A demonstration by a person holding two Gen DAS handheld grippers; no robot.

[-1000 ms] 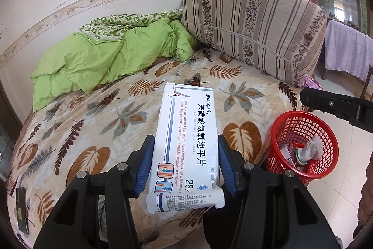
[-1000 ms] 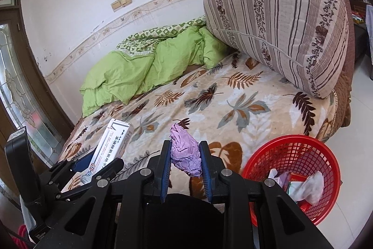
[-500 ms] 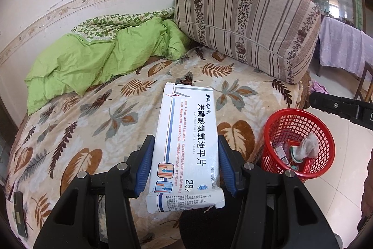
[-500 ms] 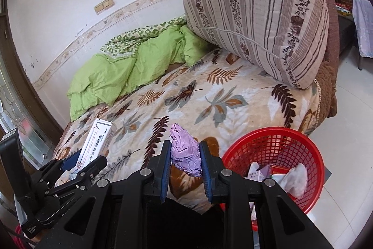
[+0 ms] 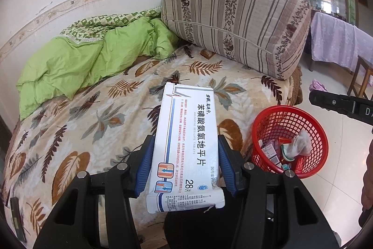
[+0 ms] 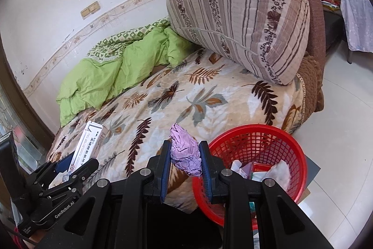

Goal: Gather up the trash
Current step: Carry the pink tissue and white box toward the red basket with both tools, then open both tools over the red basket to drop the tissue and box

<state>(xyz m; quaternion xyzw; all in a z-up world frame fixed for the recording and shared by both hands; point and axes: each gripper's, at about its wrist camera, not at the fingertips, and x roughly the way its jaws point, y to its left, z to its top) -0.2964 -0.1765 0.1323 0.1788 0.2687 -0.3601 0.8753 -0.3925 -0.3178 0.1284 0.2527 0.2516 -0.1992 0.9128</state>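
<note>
Right wrist view shows your right claw point(image 6: 184, 161) pinching crumpled purple paper point(image 6: 185, 155), your left claw point(image 5: 184, 165) clamping the white cardboard medicine box point(image 5: 186, 144); next, carry both over the red plastic mesh basket point(image 6: 253, 132) and release.

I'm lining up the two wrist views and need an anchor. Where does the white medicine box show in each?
Left wrist: the white medicine box fills the lower centre, clamped in the left tool.
Right wrist: the same box is small at lower left, held over the leaf-print blanket.
Shared landmark: the red basket, lower right in both views.
</note>
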